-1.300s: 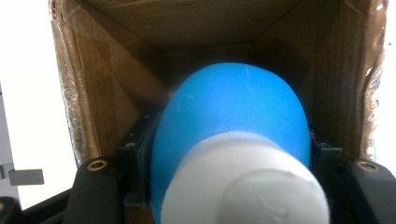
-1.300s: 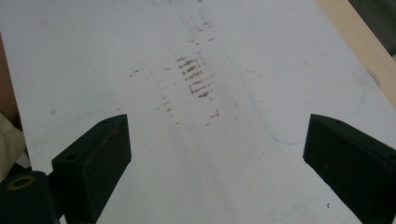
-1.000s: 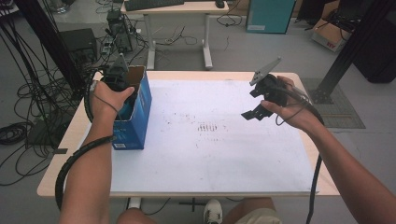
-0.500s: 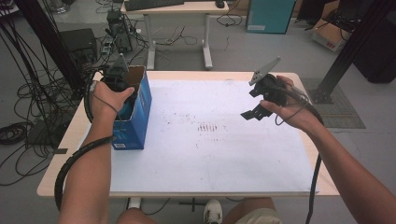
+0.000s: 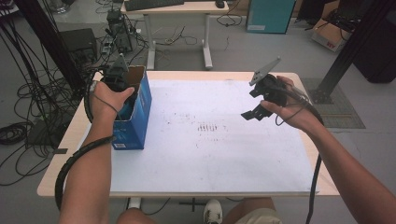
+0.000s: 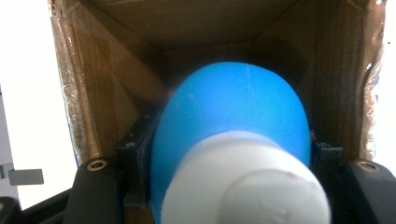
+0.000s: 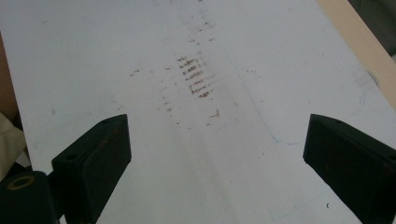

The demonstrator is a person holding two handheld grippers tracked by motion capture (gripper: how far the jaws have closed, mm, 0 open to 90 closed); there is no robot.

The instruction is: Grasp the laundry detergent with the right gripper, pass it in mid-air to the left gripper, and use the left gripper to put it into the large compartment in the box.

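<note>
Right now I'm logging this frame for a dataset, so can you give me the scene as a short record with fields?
Left gripper: inside the open blue cardboard box, shut on a blue bottle with a white cap
Right gripper: open, empty, held above the white sheet
Sheet: brown smudge marks near its middle
Box position: left side of the table

wooden table [image 5: 60, 154], white sheet [image 5: 210, 154], blue box [image 5: 135, 116] at left edge
</note>
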